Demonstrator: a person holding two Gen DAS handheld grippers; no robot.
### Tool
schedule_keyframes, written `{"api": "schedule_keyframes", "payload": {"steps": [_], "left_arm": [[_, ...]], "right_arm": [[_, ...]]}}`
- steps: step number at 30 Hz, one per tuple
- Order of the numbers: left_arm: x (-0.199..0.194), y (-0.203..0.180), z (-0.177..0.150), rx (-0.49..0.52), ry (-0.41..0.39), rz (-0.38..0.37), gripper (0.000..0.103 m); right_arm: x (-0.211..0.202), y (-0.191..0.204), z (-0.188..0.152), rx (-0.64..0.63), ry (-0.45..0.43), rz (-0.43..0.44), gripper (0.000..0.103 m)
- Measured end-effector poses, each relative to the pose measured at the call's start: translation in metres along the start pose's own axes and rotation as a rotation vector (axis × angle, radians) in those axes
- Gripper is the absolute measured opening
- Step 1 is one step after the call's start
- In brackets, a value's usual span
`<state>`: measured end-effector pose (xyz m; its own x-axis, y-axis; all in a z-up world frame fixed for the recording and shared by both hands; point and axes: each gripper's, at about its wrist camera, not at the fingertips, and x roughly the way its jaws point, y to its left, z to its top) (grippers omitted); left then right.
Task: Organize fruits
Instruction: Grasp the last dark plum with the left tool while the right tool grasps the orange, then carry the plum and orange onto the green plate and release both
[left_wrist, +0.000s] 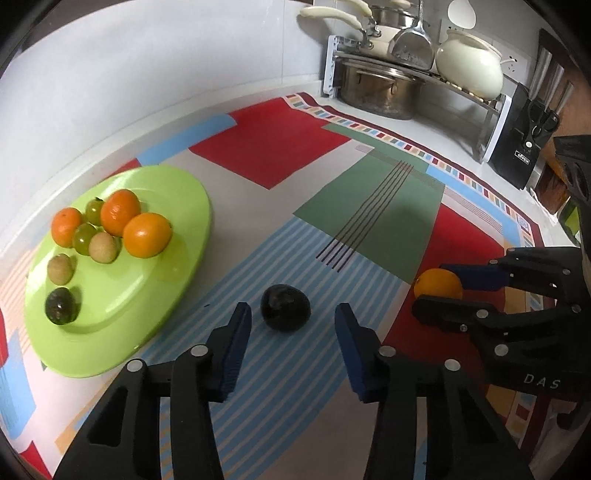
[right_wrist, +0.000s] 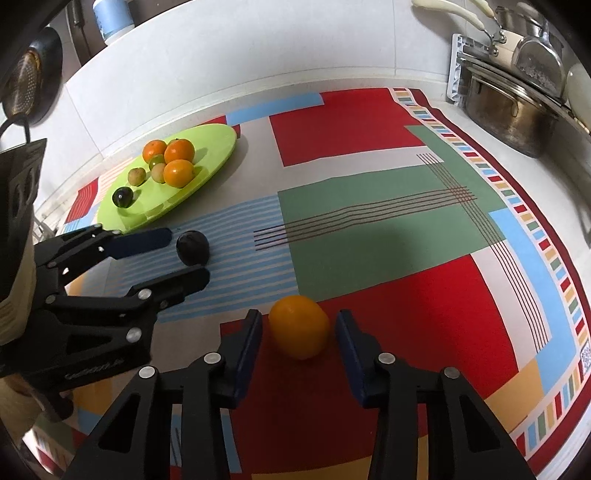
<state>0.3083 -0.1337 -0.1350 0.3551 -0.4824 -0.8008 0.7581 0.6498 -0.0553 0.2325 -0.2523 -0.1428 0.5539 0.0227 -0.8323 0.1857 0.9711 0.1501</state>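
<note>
Grippers: the left gripper is set low over the mat with its blue pads parted to either side of a dark fruit; a gap is seen on both sides, so nothing is gripped. The right gripper is likewise lowered around a yellow-orange fruit, with narrow gaps left between pads and peel; nothing is clamped.
Dark fruit: a near-black, glossy, roundish piece is seen lying on the blue-striped patch of the mat, just beside the plate's near rim.
Yellow-orange fruit: a smooth, slightly oval citrus is seen resting on the red patch, well apart from the plate.
Plate: a lime-green oval plate is placed at the mat's left side; three orange citrus fruits, two small green ones, two pale tan ones and one dark green one are gathered on it.
Writing: the letters "DAS" are read in white on the right gripper's body in the left wrist view; a small label on the black knife block is too small to be read.
Surroundings: a patterned mat of red, green, blue and grey blocks is spread over a white counter. A steel pot, cream-handled pans and a cream ceramic pot are stored on a corner rack.
Obstructions: none is seen between either fruit and the plate.
</note>
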Motion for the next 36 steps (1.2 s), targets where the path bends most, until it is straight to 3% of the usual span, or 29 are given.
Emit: {"api": "schedule_keyframes", "payload": {"steps": [8,19,36], "left_arm": [[0.004,-0.002,0.002,0.005,0.006,0.004,0.028],[-0.019,-0.005,0.003,-0.006,-0.028,0.001,0.028],[-0.074,-0.003,-0.004,-0.082,-0.116,0.059,0.028]], "right_arm": [[0.001,-0.001,0.002,-0.002,-0.006,0.005,0.034],[-0.01,0.002,0.008,-0.014,-0.04,0.024,0.034],[-0.045,0.022,0.016,-0.084,-0.125,0.06,0.034]]}}
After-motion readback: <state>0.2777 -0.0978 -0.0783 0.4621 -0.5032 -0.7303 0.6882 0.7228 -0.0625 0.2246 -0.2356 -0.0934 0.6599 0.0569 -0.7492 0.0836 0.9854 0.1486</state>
